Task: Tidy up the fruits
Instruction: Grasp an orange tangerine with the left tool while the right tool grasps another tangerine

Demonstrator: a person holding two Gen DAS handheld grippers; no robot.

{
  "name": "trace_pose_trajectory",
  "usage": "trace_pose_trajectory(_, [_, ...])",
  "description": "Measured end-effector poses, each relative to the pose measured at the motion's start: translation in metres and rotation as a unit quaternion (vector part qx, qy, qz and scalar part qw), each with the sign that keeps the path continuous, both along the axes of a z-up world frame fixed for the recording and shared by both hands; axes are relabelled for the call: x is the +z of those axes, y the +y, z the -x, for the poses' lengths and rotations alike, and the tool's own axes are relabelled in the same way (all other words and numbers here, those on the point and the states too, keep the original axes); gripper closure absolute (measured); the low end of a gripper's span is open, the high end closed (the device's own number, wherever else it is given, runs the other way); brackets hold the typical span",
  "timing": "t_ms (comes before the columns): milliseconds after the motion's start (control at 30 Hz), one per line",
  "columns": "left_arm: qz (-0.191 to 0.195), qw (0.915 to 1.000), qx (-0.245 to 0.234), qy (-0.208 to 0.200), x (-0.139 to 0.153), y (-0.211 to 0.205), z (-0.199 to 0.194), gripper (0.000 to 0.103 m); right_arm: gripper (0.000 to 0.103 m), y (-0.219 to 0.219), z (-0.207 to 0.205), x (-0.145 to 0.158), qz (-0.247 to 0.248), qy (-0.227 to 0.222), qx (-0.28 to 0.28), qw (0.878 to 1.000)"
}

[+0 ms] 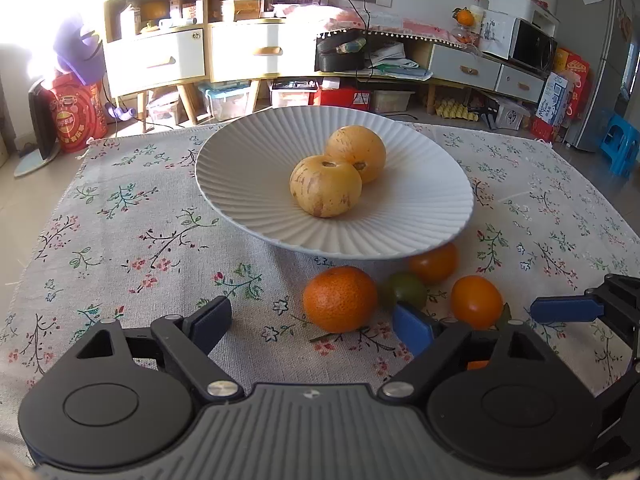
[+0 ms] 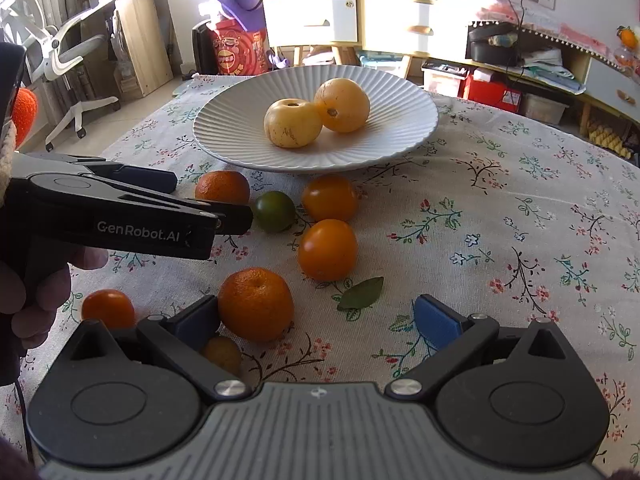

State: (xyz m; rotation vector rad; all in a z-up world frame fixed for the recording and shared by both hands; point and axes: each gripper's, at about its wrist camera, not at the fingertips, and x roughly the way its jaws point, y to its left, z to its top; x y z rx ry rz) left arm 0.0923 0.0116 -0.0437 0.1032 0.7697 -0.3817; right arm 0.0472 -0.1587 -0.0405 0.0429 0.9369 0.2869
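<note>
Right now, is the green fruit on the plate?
No, the green fruit lies on the tablecloth in front of the plate, which holds only two yellow fruits.

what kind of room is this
Most likely a lived-in home living or dining room: a table with a floral tablecloth, a wooden cabinet with drawers, and a fridge in the corner.

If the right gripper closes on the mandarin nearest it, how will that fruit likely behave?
The mandarin looks round and loose on the cloth, so a nudge would probably roll it. Its dimpled skin likely grips well. It may dent if squeezed hard. The right gripper is open beside it.
</note>
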Motion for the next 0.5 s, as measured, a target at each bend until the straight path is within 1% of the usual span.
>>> trace_pose_trajectory(267, [0.009, 0.9999, 0.002, 0.006, 0.001, 0.0015, -0.0017, 0.027, 0.0, 0.0027, -0.0054, 0.0028, 0.013, 0.023, 0.008, 1.0])
trace_pose_trajectory(367, [0.013, 0.9999, 0.001, 0.009, 0.0016, 0.0018, -0.0031, 0.032, 0.001, 0.003, -0.0053, 0.0029, 0.014, 0.022, 0.008, 1.0])
trace_pose_trajectory(400, [0.015, 0.9998, 0.0, 0.01, 0.0019, 0.0014, -0.0034, 0.035, 0.004, 0.003, -0.0046, 0.0032, 0.013, 0.021, 0.009, 1.0])
trace_pose_trajectory(467, [0.018, 0.9998, -0.001, 0.012, 0.0021, 0.0013, -0.004, 0.038, 0.013, 0.0045, -0.0057, 0.0047, 0.01, 0.021, 0.014, 1.0])
trace_pose_trajectory(500, [0.019, 0.9997, -0.002, 0.013, 0.0022, 0.0011, -0.0042, 0.04, 0.015, 0.0051, -0.0051, 0.0053, 0.009, 0.02, 0.017, 1.0])
